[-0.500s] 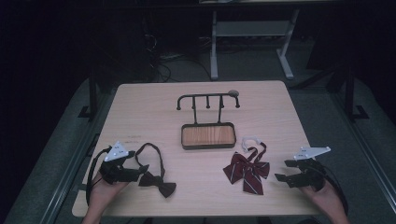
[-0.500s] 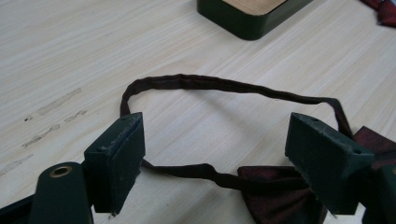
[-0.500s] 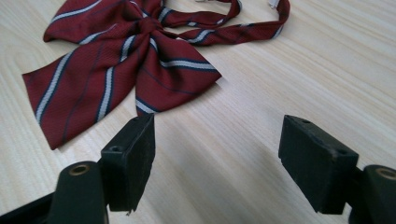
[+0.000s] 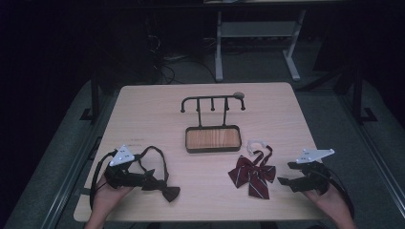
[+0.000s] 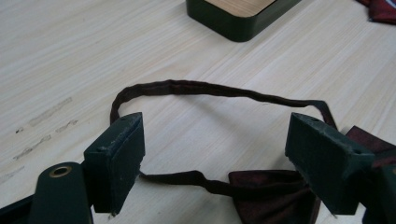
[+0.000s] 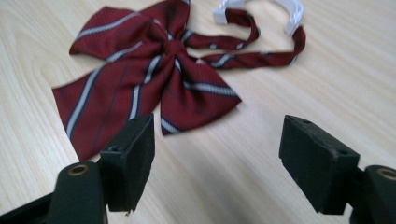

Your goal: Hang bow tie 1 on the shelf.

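Observation:
A dark bow tie (image 4: pixel 165 189) lies at the front left of the table, its thin strap (image 4: pixel 154 151) looped behind it. My left gripper (image 4: pixel 143 177) is open right over it. In the left gripper view the jaws (image 5: pixel 217 158) straddle the strap (image 5: pixel 210 88), with the dark bow (image 5: pixel 275 196) low between them, closer to the right jaw. A red striped bow tie (image 4: pixel 253 174) with a white clasp (image 4: pixel 255 143) lies at the front right. My right gripper (image 4: pixel 286 174) is open just right of it. In the right gripper view the red bow tie (image 6: pixel 154 79) lies ahead of the open, empty jaws (image 6: pixel 229 158).
A black hook rack (image 4: pixel 212 101) rises from a wood-lined tray base (image 4: pixel 212 138) at the table's middle; the tray's corner (image 5: pixel 233 18) shows in the left gripper view. Bare tabletop (image 4: pixel 143 109) surrounds it. A grey metal frame (image 4: pixel 253 33) stands on the dark floor beyond the table.

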Available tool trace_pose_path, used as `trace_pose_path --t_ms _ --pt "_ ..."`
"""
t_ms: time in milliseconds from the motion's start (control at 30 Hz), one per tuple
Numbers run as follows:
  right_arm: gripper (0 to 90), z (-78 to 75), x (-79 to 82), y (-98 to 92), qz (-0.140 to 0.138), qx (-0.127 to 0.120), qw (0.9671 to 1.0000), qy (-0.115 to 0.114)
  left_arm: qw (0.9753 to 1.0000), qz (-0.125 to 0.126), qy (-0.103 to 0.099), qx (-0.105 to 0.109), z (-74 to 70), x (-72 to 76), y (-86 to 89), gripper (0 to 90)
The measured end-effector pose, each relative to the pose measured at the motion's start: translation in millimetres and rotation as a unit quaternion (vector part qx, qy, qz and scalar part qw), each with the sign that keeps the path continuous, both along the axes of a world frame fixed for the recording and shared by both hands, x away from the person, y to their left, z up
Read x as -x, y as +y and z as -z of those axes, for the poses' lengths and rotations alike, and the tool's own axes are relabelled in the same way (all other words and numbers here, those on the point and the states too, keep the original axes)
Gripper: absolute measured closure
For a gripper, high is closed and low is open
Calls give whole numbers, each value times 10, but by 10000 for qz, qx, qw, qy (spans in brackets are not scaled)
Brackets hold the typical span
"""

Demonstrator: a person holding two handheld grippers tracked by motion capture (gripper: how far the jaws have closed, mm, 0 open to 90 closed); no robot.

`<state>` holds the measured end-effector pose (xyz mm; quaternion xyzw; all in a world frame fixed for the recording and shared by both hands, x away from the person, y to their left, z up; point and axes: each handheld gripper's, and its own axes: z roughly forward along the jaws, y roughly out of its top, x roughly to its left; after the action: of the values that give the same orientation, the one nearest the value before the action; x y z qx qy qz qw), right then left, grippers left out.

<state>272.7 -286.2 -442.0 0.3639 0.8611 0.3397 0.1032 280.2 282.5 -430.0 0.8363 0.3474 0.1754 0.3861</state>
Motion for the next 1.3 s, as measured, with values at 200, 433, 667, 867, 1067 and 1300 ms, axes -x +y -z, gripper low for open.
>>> trace_pose_path --t_ms 200,433,667,867,1067,1300 --pt "277 -125 -59 97 -40 26 10000 -25 10000 22 -28 -26 -7 14 39 203" --pt "329 -259 -196 233 -279 101 9996 -22 9999 -30 -96 92 -34 32 44 203" --pt "363 -335 -348 294 -453 198 9987 79 9999 -36 -85 130 -33 21 32 202" --pt "397 -399 -459 347 -558 260 9980 135 9999 -1 -109 122 -43 25 40 202" --pt "415 -420 -566 411 -655 339 9971 198 9998 34 -137 115 -53 40 4 202" --pt "421 -464 -757 459 -739 367 9960 350 9998 42 -174 120 -70 55 7 202"
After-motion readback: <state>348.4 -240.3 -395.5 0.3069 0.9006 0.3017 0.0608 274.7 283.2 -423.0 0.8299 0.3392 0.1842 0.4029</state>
